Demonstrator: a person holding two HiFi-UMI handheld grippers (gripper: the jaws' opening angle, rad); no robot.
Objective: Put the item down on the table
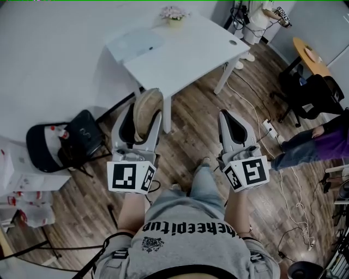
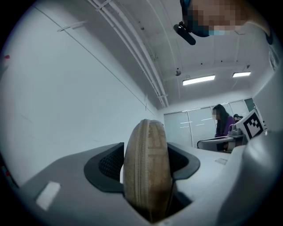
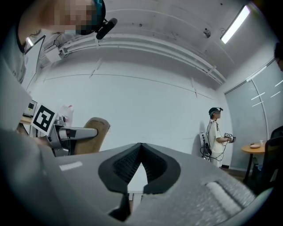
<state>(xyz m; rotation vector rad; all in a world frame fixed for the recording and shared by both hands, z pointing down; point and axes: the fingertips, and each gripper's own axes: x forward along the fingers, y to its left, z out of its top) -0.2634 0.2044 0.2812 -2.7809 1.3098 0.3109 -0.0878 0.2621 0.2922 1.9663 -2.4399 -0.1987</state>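
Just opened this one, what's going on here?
A person standing on a wooden floor holds tongs in each hand. The left tongs are clamped on a tan zippered pouch, held upright in the air in front of a white table. The right tongs are closed with nothing in them. The pouch has not yet been set down. A small flower pot stands at the table's far edge.

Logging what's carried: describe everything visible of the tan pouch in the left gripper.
The tan pouch is a rounded, flattish case of woven-looking fabric with a zipper running along its edge. It stands on edge, clamped between the left gripper's dark pads, its top poking above them. It is in the air, short of the white table.
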